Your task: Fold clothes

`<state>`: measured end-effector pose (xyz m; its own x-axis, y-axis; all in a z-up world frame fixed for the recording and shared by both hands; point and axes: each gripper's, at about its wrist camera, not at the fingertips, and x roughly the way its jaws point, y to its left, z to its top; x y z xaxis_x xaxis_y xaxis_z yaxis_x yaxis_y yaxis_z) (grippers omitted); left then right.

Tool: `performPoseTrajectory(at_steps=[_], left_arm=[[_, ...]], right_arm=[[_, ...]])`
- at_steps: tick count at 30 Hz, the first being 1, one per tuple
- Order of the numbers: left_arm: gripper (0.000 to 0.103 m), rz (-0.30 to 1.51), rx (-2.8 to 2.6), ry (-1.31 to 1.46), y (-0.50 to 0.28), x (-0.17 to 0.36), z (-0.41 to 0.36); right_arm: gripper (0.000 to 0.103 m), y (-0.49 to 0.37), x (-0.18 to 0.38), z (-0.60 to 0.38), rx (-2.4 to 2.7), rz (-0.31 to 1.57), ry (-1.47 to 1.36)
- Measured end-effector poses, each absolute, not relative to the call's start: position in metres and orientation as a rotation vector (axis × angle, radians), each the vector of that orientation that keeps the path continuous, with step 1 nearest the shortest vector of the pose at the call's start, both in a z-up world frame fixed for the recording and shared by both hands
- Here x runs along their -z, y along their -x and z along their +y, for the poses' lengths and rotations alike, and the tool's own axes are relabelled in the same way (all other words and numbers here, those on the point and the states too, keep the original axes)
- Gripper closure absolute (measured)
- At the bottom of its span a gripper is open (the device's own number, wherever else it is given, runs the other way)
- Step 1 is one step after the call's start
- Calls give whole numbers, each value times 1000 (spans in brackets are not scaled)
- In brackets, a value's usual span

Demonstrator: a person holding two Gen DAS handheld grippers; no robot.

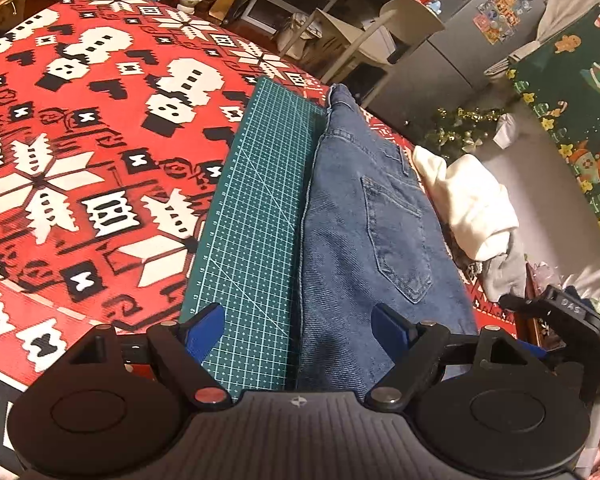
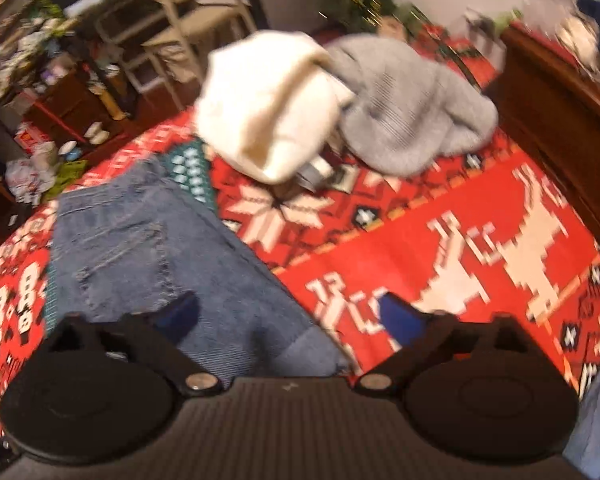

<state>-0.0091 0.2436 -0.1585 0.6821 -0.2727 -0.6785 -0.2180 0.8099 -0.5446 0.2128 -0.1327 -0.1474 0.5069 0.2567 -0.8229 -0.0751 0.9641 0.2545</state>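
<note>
Both jaws are standing spread, gripping nothing. The left gripper [image 1: 298, 330] is hovering over the folded jeans [image 1: 364, 232] lying on the green mat [image 1: 256, 216]; the right gripper [image 2: 292, 314] is hanging above the jeans' near corner. White [image 2: 268, 112] and grey sweaters [image 2: 408, 116] are lying beyond on the red-clothed desk [image 2: 480, 208].

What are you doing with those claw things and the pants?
A person is folding clothes with a claw in each hand. The blue jeans lie folded lengthwise, partly on a green cutting mat on the red patterned cloth. The left claw and the right claw are both open above the jeans' near end, holding nothing. A white garment and a grey one sit in a heap beyond, not yet folded.
</note>
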Motion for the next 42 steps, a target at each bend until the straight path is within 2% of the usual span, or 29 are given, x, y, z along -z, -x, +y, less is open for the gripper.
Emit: performPoseTrajectory(at_steps=[5,15,23,24,25,26,27,28,34,42], left_arm=[[14,808,35,641,9,160,241],[15,920,83,511,-12,172,213],[40,980,134,502,-23,185,196],[40,983,138,491,-25,185,193],[49,985,133,478,-26,185,190],[71,989,114,457,-27,186,188],[88,993,96,440,-28,186,187],[92,996,83,442,-27,186,188],[95,996,28,439,-28,175,205],[95,980,-72,447,-29,161,267]], right_arm=[[1,-208,142,-121,-218,970,-138],[1,-215,155,-121,-384,966,-83],[2,-234,168,-134,-424,1046,-190],[3,-235,169,-135,-420,1051,-198],[3,-235,171,-135,-420,1055,-203],[3,-235,172,-135,-420,1058,-209],[3,-235,173,-136,-420,1062,-215],[3,-235,173,-136,-423,1060,-218],[3,-232,171,-131,-466,1044,-218],[3,-230,169,-125,-505,1044,-226]])
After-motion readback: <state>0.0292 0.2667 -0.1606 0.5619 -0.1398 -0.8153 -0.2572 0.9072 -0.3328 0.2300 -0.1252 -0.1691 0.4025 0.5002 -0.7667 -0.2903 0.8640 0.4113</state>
